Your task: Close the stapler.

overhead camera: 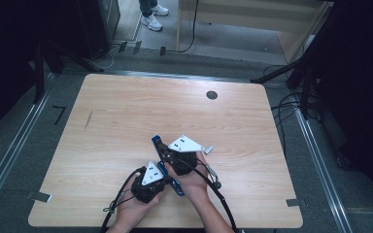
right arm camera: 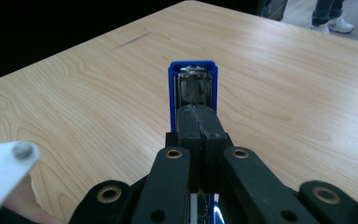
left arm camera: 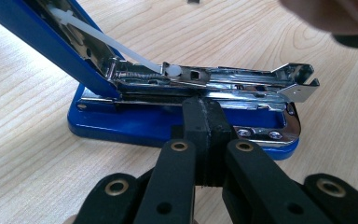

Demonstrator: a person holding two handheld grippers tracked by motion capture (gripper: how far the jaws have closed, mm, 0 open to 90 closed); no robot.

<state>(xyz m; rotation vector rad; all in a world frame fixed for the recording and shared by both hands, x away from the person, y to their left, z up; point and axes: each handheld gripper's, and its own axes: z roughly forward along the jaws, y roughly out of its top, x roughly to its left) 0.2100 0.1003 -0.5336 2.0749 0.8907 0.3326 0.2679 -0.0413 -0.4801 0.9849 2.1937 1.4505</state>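
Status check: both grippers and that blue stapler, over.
Left gripper shut, tips against stapler base. Right gripper shut, at the raised lid. Blue stapler open on table, magazine exposed. Loose metal bits beside it, nothing blocking.

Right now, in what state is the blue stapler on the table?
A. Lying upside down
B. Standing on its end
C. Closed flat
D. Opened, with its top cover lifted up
D: in the left gripper view the stapler's blue cover tilts up and away from the bare metal staple channel, while its base rests flat on the table.
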